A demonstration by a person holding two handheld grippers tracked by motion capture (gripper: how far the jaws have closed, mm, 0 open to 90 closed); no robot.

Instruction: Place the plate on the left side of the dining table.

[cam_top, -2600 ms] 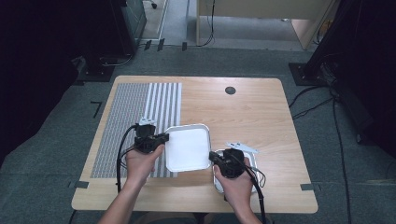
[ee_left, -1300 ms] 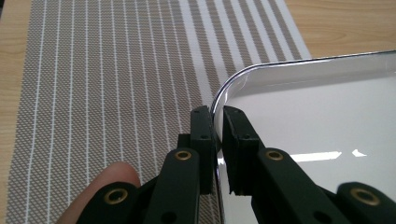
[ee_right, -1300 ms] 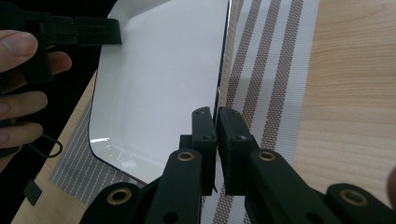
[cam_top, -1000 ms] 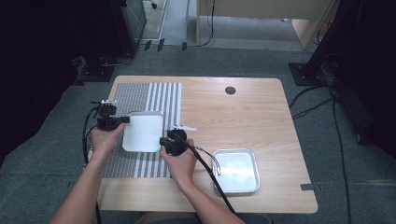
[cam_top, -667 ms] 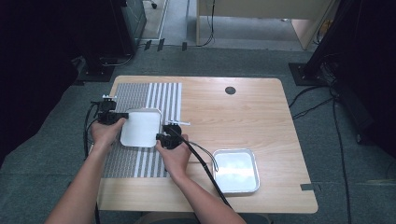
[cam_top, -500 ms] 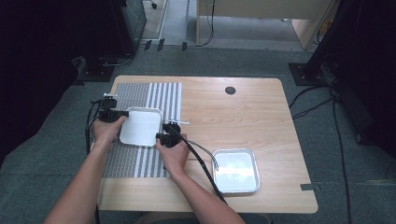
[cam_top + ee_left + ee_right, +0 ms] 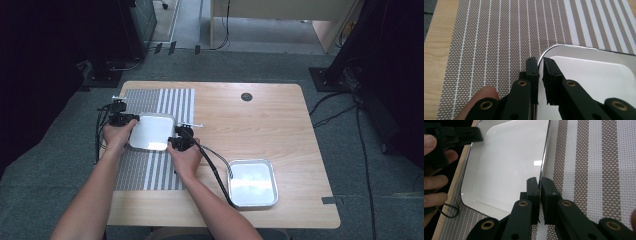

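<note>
High view: I hold the white tray (image 7: pixel 151 131) over the striped mat (image 7: pixel 150 165), a gripper pinching each side. My left gripper (image 7: pixel 540 63) clamps its left rim, my right gripper (image 7: pixel 539 182) its right rim.

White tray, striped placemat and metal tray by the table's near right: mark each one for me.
White tray (image 7: pixel 151 131), high view, on its flat inner bottom.
Striped placemat (image 7: pixel 176 100), high view, on its wide-striped part beyond the white tray.
Metal tray (image 7: pixel 251 182), high view, on its shiny bottom.

Two trays (image 7: pixel 151 131) (image 7: pixel 251 183), one placemat (image 7: pixel 150 100)
</note>
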